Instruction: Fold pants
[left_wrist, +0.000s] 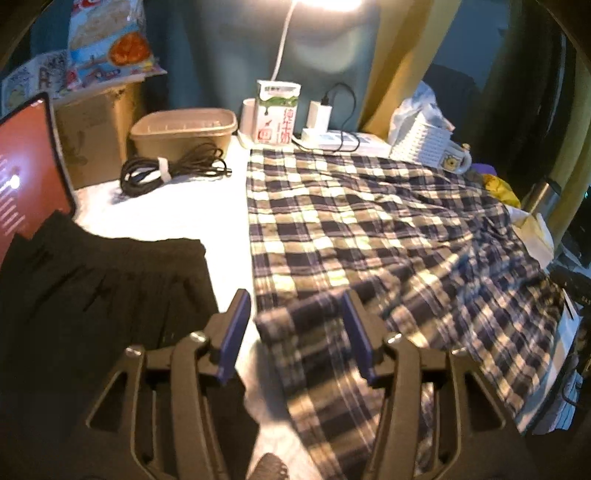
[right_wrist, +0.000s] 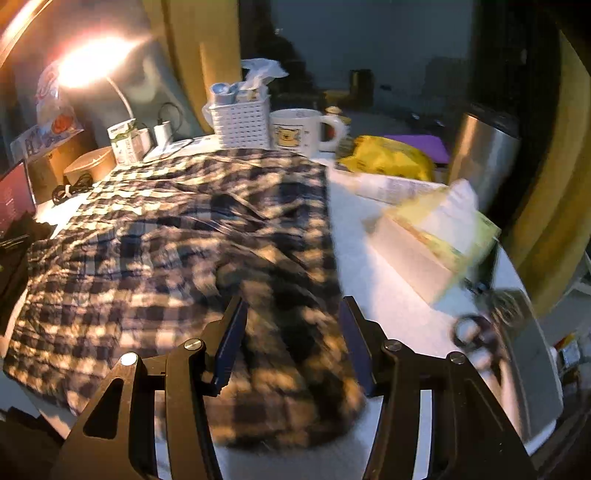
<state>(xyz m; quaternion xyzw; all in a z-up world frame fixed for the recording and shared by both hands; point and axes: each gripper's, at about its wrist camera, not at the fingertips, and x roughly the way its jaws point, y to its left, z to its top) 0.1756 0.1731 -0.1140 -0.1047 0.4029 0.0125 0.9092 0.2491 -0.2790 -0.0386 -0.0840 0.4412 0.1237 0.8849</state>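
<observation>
Plaid pants (left_wrist: 351, 229) in navy and cream lie spread over the white table, also shown in the right wrist view (right_wrist: 184, 229). My left gripper (left_wrist: 295, 317) is open above the near left end of the pants, where the cloth is bunched between its fingers. My right gripper (right_wrist: 291, 321) is open above the near right end of the pants, the cloth blurred between its fingers. Neither gripper pinches the cloth.
A folded black garment (left_wrist: 96, 288) lies left of the pants, a tablet (left_wrist: 26, 173) behind it. At the back stand a brown tub (left_wrist: 184, 129), coiled cable (left_wrist: 166, 170), milk carton (left_wrist: 277, 110), white basket (right_wrist: 240, 122) and mug (right_wrist: 303, 129). A tissue box (right_wrist: 432, 240), steel flask (right_wrist: 484, 155) and scissors (right_wrist: 476, 332) are right.
</observation>
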